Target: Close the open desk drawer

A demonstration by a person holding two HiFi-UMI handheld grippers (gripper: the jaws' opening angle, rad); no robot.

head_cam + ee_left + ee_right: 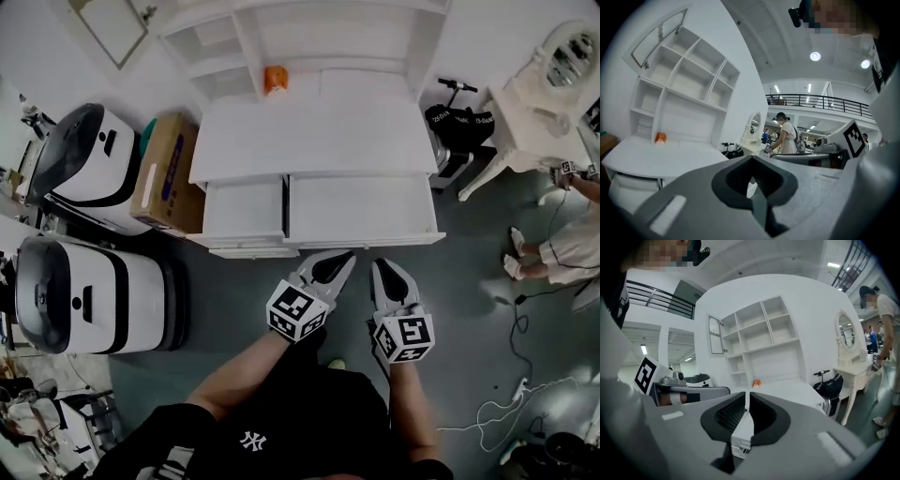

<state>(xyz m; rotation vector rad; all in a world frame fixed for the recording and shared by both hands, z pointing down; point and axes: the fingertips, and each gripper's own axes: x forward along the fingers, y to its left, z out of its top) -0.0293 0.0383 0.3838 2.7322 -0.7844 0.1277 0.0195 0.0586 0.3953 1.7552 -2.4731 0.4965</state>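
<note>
The wide open drawer (361,208) jutted nearward from the desk, its front running left to right just beyond both empty, pinched-together grippers, the left gripper (346,257) marginally nearer it than the right gripper (382,266).

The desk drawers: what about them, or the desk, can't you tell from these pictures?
- Handles: the head view looks down on the wide drawer and small drawer; their fronts are unseen.
- Gripper views: the left gripper and right gripper themselves cover most of both drawers.
- Orange object on the desk: too small to identify.
</note>
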